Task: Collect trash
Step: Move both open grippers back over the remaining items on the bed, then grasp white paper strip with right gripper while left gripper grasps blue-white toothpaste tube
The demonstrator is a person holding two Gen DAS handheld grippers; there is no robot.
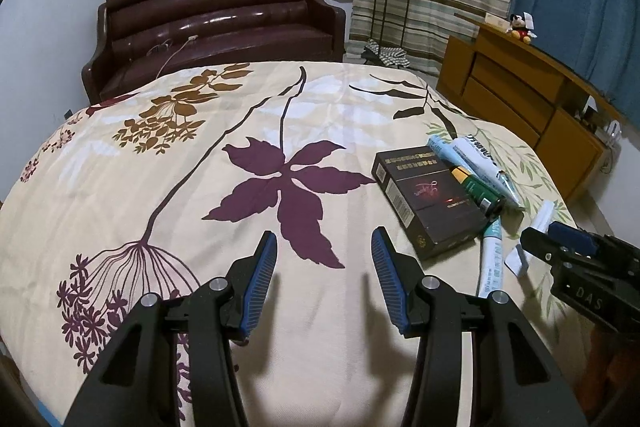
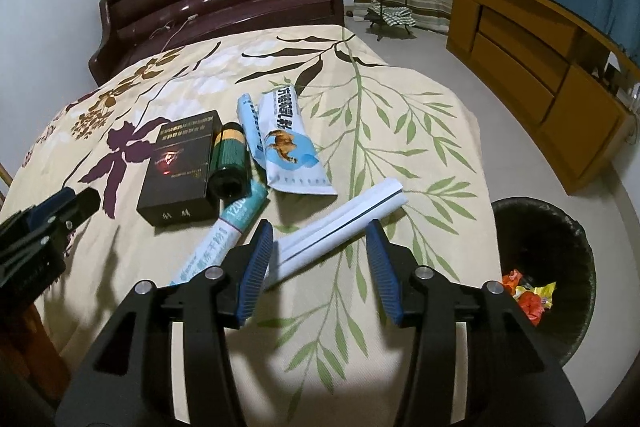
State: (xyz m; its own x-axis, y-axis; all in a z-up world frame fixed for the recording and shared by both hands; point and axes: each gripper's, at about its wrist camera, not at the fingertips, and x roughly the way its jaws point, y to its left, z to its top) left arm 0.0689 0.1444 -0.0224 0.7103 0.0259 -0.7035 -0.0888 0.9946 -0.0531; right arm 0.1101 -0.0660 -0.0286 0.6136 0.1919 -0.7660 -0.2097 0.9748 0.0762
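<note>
- Left gripper [image 1: 324,241]: jaws apart, nothing between them, over bare bedspread [image 1: 180,187].
- Right gripper [image 2: 320,235]: jaws apart; one white folded paper [image 2: 344,223] lies between the tips, its near end by the left pad; no pinch visible.
- Ahead-left of the right gripper: one dark box [image 2: 182,167], one green can [image 2: 229,163], two printed pouches [image 2: 286,147], one tube [image 2: 224,239].
- Right of it, on the floor: one bin [image 2: 560,267] holding wrappers.
- Room: sofa [image 1: 216,23], wooden cabinet [image 1: 520,99], curtains.
</note>
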